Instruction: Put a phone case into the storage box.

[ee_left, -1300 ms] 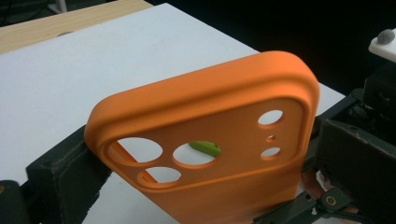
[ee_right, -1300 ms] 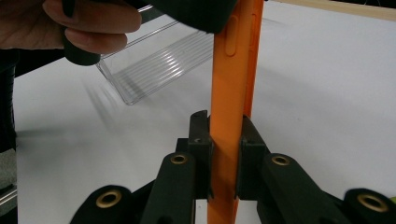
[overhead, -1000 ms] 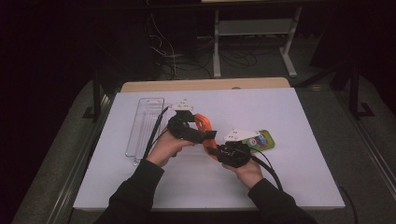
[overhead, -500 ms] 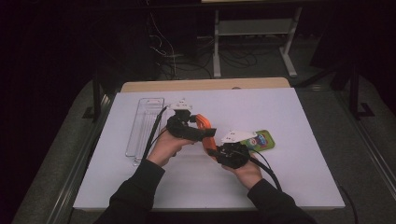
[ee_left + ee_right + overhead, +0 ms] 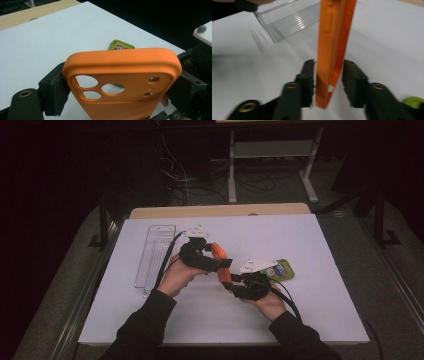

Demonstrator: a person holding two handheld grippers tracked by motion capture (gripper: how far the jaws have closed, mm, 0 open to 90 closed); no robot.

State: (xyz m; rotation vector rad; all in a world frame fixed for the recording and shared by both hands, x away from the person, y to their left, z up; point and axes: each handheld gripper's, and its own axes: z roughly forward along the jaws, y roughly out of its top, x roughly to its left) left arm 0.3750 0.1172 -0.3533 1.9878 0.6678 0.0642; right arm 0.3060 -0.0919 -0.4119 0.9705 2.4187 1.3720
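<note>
I hold the orange phone case (image 5: 120, 82) up off the counter (image 5: 310, 240) between my two hands, its long axis running from my left gripper (image 5: 202, 257) down toward my right gripper (image 5: 239, 282). My left jaws are clenched across its camera-cutout end, one pad on each side edge. My right jaws straddle the other end edge-on — the left one touching, the right a sliver apart — so not yet gripping (image 5: 329, 82).

The clear tray (image 5: 154, 254) sits left, the green card (image 5: 281, 269) right; the near and far table (image 5: 320, 235) parts are bare.
</note>
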